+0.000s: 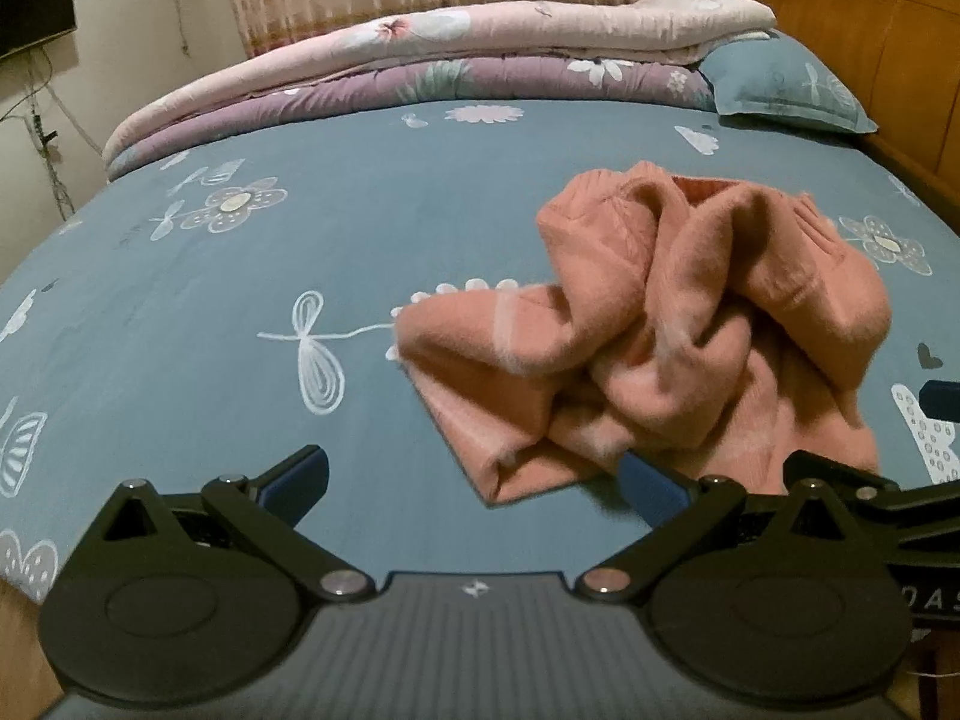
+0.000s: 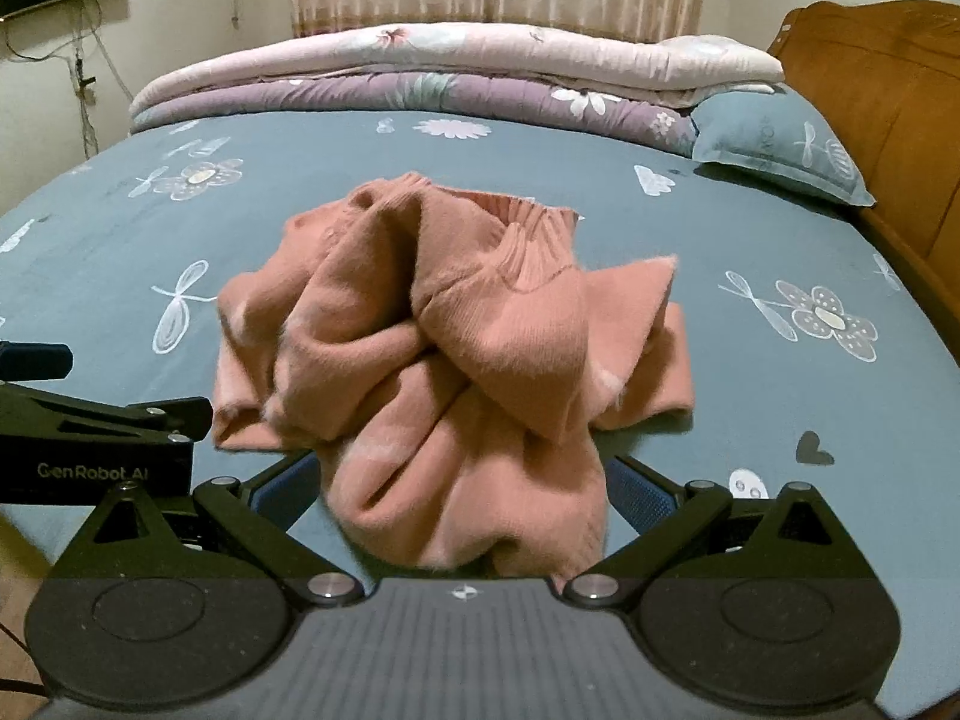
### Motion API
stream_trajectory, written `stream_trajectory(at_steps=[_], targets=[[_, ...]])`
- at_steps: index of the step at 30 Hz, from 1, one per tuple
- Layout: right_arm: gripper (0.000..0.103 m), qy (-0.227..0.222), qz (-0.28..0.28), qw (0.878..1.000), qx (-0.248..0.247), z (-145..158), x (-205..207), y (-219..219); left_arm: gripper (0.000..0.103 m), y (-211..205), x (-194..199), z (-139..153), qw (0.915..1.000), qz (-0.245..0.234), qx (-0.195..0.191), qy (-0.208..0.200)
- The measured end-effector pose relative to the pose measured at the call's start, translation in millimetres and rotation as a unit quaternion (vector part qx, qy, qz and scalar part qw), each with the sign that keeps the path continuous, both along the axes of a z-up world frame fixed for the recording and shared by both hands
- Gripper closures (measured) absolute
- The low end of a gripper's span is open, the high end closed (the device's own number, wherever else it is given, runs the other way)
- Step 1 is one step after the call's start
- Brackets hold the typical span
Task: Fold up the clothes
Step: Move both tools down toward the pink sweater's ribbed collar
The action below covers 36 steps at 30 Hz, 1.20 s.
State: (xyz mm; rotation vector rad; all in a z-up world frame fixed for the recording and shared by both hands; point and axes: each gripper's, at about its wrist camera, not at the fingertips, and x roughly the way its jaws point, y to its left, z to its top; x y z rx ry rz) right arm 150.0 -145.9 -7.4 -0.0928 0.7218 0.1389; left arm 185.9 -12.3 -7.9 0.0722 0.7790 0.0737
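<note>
Bedsheet (image 2: pixel 540 156) holds 1 crumpled pink sweater (image 2: pixel 456 348).

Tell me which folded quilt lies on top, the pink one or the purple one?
The pale pink quilt lies on top; the purple quilt is under it.

White lettering "GenRobot AI" is showing on the black body of the left gripper (image 2: pixel 174 414), seen at the right wrist view's left edge. Letters "DAS" are showing, cut off, on the right gripper (image 1: pixel 936 402) body at the left wrist view's right edge.
</note>
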Motion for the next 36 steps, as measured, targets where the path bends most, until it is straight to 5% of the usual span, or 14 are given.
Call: stream_trajectory(at_steps=[12, 21, 36], targets=[[0.000, 0.043, 0.002, 0.999, -0.010, 28.0, 57.0, -13.1, 0.001, -13.1, 58.9, 24.9, 0.9986, -0.044, 0.007, 0.030], [0.000, 0.108, 0.001, 0.994, 0.003, 33.0, 87.6, -33.5, 0.001, -12.6, 94.0, 32.7, 0.9952, -0.061, 0.022, 0.074], [0.000, 0.145, 0.048, 0.988, -0.004, 26.8, 111.3, -23.7, 0.001, -20.0, 125.5, 26.2, 0.9914, -0.077, 0.004, 0.105]])
